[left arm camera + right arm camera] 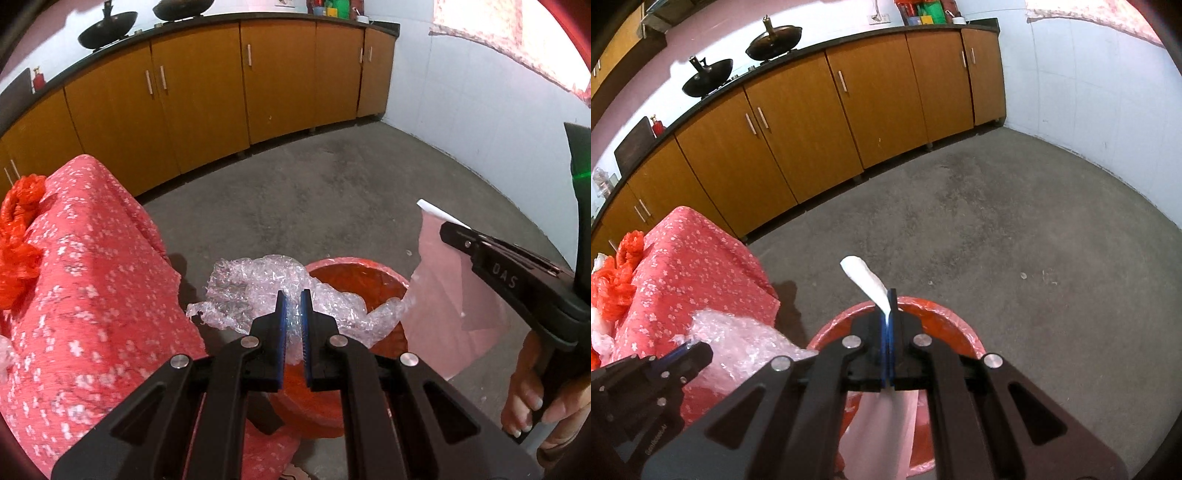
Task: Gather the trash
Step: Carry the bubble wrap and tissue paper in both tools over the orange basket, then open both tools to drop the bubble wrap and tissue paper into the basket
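My left gripper is shut on a crumpled sheet of clear bubble wrap, which hangs over the rim of a red bin lined with red plastic. In the right wrist view the same bubble wrap shows at the lower left beside the left gripper. My right gripper is shut on a thin white plastic bag; the bag droops below the fingers, above the red bin. In the left wrist view the right gripper holds that pale bag to the right of the bin.
A table under a red flowered cloth stands left of the bin, with a crumpled orange-red bag on it. Brown cabinets with woks on the counter line the far wall. Grey concrete floor lies beyond the bin. A hand grips the right gripper's handle.
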### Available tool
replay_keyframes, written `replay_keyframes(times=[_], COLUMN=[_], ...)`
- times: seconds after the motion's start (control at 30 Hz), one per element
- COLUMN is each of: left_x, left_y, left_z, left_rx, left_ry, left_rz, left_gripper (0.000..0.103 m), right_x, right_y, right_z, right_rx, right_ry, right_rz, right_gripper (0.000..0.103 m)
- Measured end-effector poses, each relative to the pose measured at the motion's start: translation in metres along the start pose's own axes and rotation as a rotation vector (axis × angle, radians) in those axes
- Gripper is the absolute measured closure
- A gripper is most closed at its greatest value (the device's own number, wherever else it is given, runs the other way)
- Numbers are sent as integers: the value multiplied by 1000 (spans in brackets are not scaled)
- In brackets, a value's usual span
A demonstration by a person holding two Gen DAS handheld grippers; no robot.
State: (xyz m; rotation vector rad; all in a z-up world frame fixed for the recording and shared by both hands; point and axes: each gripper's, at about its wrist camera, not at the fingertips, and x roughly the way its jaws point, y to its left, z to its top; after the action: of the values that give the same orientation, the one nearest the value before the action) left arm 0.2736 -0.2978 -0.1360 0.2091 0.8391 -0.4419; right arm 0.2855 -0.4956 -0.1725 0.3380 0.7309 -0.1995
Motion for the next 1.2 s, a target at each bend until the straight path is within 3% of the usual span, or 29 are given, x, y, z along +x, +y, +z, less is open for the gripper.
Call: replay_keyframes(times=[0.6,0.67,0.73,0.8,1.03,1.2], left_x=[37,39,39,38,25,-6], left_y=[-12,-12,-14,-14,-7,11], left_z=[-3,-4,-4,-4,0,5], left_rx=[11,12,10,3,-30,-86], left_ry=[62,70,69,64,41,-8], left_rz=[-7,-17,-17,-21,-29,-25], left_gripper=[96,91,80,69,69,66], right_x=[19,19,16,14,-2,-23], right_y=[-17,-17,-18,-20,-28,-17], right_z=[-5,-7,-8,-9,-9,-4], right_rx=[52,49,47,51,46,4], right_ry=[52,52,44,42,17,-12], right_rz=[45,41,32,26,-16,-25], right_gripper=[95,87,72,70,66,62])
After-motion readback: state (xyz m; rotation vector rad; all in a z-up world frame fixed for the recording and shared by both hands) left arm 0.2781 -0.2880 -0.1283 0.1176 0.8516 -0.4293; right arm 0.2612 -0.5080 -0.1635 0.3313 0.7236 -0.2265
